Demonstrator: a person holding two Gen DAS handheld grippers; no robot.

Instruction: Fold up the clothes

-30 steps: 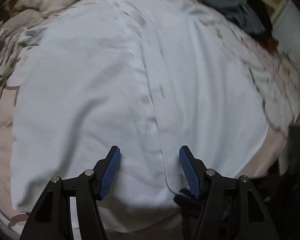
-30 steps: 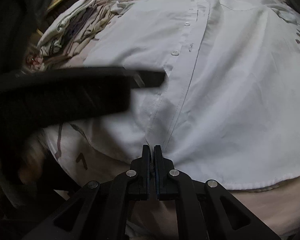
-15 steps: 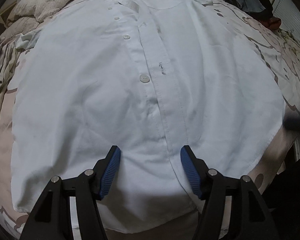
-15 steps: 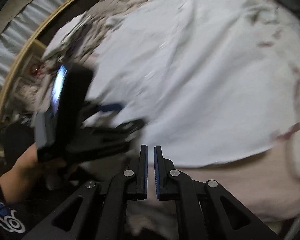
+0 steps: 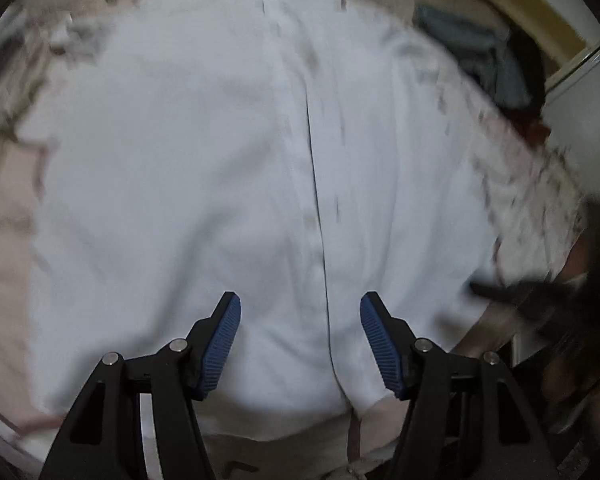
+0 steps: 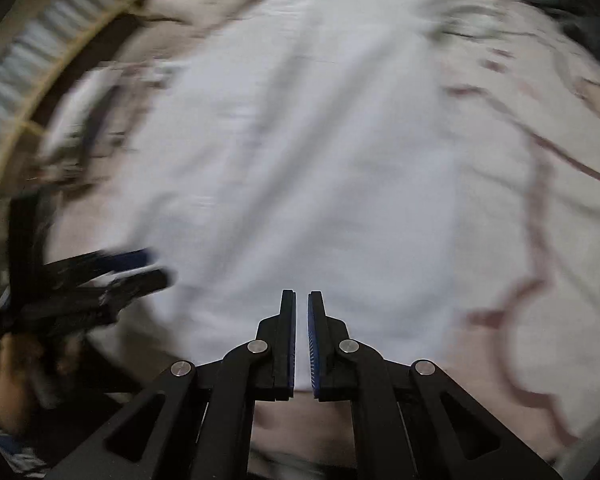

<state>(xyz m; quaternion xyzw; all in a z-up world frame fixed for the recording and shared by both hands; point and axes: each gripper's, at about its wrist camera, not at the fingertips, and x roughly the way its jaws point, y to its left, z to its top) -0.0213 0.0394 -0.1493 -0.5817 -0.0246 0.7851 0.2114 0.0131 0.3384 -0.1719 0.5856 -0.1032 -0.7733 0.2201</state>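
The white shirt (image 5: 228, 168) lies spread flat on the bed (image 6: 548, 240), placket toward twelve o'clock. My left claw (image 5: 300, 332) is spread wide over the hem; my right claw (image 6: 302, 336) is almost pressed together, holding nothing. For a straight fold, I judge both should pinch only one layer at the hem.

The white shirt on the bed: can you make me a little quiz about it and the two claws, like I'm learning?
1. True or false: the left claw is open above the white shirt.
2. Which claw has its fingers nearly together? A) left B) right
3. Fill in: the shirt lies spread on the patterned ___.

Key: 1 true; 2 B; 3 bedsheet. Nothing shows between the right claw's fingers.
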